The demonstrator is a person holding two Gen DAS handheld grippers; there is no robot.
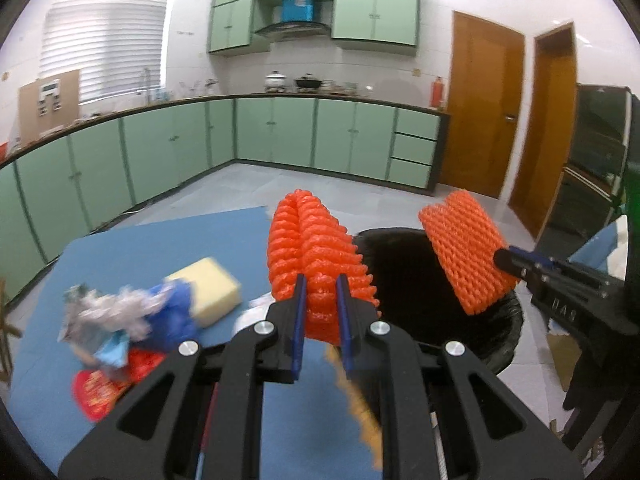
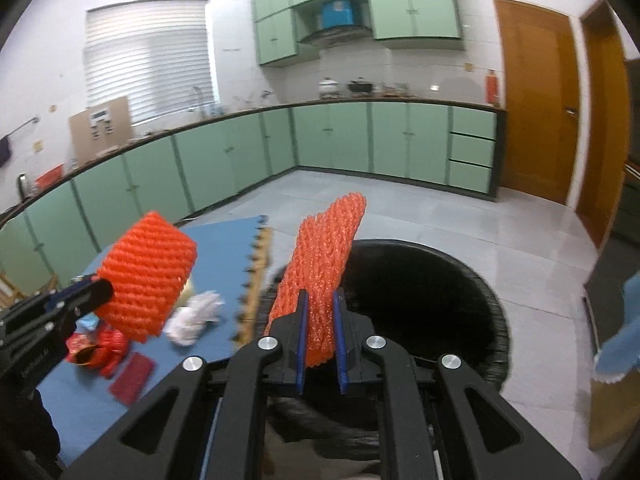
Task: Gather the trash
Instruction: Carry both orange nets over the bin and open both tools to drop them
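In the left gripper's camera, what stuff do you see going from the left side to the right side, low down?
Red packet → crumpled blue and white wrappers → yellow sponge → orange foam net in the left gripper → black trash bin → second orange net held by the right gripper.

Each hand-held gripper is matte black with angular cut-out linkages. The left hand-held gripper (image 1: 322, 300) and right hand-held gripper (image 2: 319, 312) carry round silver screws and blue finger pads (image 1: 299, 320).

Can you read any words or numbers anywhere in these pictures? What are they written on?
"DAS", or something close, on the side of the right tool: faint, not sure.
Pale lettering on the side of the left tool: too blurred to read.
Yellow print on the red packet: too blurred.
Print on the blue box above the stove hood: too small.
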